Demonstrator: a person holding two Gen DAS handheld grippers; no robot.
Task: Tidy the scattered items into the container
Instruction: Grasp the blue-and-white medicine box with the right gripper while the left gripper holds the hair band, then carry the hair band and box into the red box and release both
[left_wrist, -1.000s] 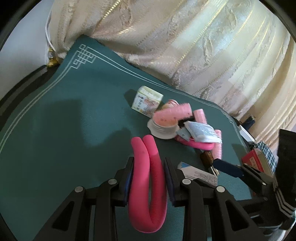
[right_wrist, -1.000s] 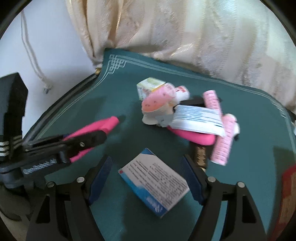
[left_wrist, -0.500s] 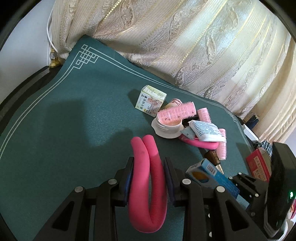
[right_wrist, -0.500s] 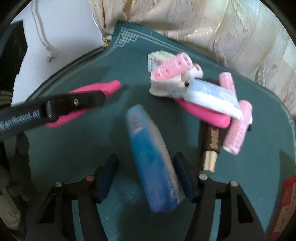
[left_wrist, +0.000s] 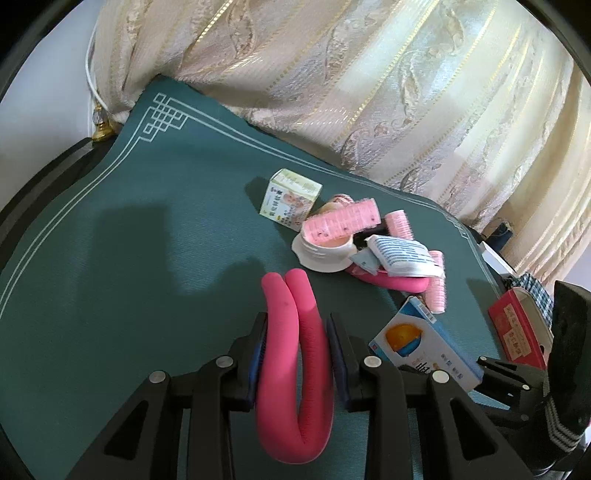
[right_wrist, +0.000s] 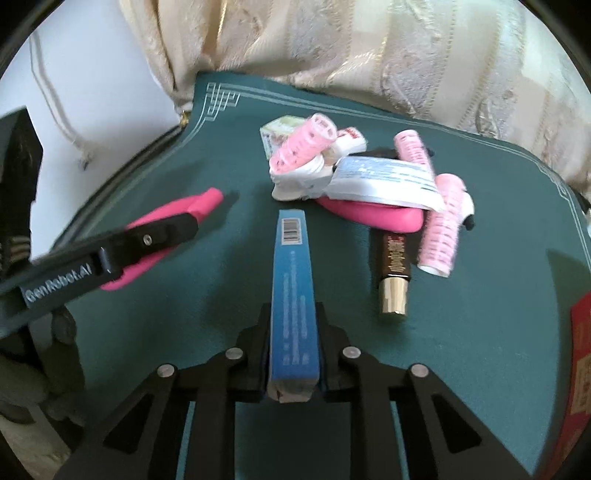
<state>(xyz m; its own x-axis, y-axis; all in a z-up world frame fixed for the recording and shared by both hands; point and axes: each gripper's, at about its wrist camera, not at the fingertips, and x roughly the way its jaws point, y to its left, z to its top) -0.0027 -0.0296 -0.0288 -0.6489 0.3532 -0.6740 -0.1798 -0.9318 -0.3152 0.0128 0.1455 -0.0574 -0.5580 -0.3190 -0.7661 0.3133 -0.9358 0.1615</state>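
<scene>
Left gripper (left_wrist: 297, 343): fingers clamped on a bent pink foam roller (left_wrist: 295, 369), which is folded into a U, both free ends pointing forward past the fingertips and the bend hanging back toward the camera. Right gripper (right_wrist: 293, 332): fingers closed on a blue carton (right_wrist: 293, 291), held on edge with its narrow side up and a barcode at the far end; the carton is raised clear of the green tabletop (right_wrist: 461, 350). In the left wrist view the same carton shows its white face with an orange picture, just right of the left gripper. Remaining items lie in a loose heap toward the far middle of the tabletop: a white jar (left_wrist: 325, 253) with a pale pink hair roller (left_wrist: 341, 219) resting across its mouth, a small printed box (left_wrist: 290, 199) just behind it, a white-and-blue sachet (left_wrist: 402, 254) lying over a second pink foam roller (right_wrist: 369, 214), and further pale pink hair rollers beside and behind the sachet. A dark tube with a gold cap (right_wrist: 393, 273) lies flat at the near edge of the heap, touching the foam roller. A red box (left_wrist: 517, 332) sits at the right edge of the tabletop, only partly in view; whether it is the container cannot be told. A patterned cream curtain (left_wrist: 369, 92) hangs behind
</scene>
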